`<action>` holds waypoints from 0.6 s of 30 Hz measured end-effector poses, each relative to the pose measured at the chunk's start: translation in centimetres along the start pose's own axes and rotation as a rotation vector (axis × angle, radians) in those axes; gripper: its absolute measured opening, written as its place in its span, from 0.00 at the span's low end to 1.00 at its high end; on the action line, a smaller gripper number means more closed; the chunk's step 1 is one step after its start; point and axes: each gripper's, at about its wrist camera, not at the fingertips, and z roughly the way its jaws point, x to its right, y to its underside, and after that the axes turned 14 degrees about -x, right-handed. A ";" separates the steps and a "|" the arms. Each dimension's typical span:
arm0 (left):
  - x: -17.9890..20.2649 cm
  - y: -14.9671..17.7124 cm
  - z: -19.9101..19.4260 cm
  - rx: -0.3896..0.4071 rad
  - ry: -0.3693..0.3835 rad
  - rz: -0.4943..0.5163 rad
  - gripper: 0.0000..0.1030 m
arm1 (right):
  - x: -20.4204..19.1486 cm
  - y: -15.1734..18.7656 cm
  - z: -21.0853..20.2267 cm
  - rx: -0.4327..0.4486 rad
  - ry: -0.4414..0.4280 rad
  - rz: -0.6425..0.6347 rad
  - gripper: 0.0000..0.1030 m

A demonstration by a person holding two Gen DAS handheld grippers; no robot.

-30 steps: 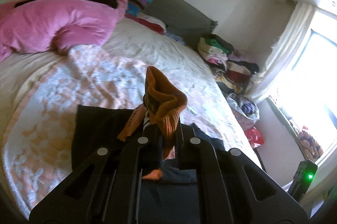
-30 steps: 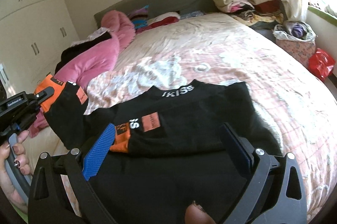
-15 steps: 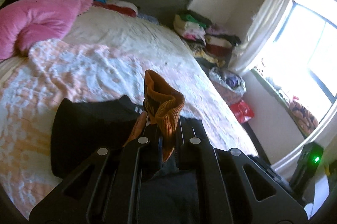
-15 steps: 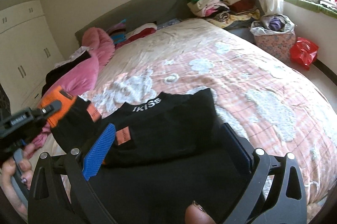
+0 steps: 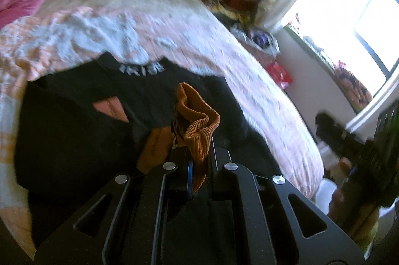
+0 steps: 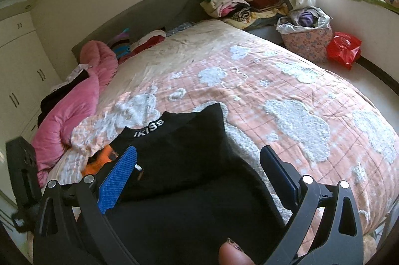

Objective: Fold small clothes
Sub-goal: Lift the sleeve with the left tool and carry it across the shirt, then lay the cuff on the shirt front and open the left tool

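Note:
A black top (image 6: 179, 152) with white collar lettering and orange trim lies on the pink-and-white quilt (image 6: 299, 95); it also shows in the left wrist view (image 5: 82, 130). My left gripper (image 5: 199, 152) is shut on the top's orange ribbed cuff (image 5: 197, 125) and holds the sleeve over the top's body. My right gripper (image 6: 197, 172) is open and empty, its blue-padded fingers (image 6: 117, 180) spread just above the top's lower part. A fingertip shows at the bottom edge.
A pink duvet (image 6: 72, 110) lies at the bed's left. Folded clothes (image 6: 244, 0) are piled by the headboard. A laundry basket (image 6: 306, 35) and a red bag (image 6: 344, 48) stand on the floor at the right, under the window.
My left gripper has carried the orange cuff rightward and inward over the top's body. In the right wrist view the sleeve has folded in and the left gripper has dropped to the left edge.

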 end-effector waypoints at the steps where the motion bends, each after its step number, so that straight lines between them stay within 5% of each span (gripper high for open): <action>1: 0.3 0.2 0.7 -0.027 0.007 0.019 0.03 | 0.1 0.0 0.0 0.000 0.004 0.003 0.96; 4: 0.6 0.5 2.2 -0.080 0.029 0.057 0.08 | 0.2 0.1 0.1 -0.009 0.004 0.000 0.96; 9: 0.8 0.8 3.3 -0.159 0.047 0.115 0.41 | 0.3 0.2 0.8 -0.042 -0.006 0.003 0.96; 10: 0.7 0.9 3.2 -0.170 0.047 0.129 0.42 | 0.3 0.3 1.0 -0.050 -0.007 0.004 0.96; 18: -2.8 -0.5 0.6 -0.120 -0.040 0.111 0.65 | -0.8 1.6 4.9 -0.194 -0.016 -0.026 0.96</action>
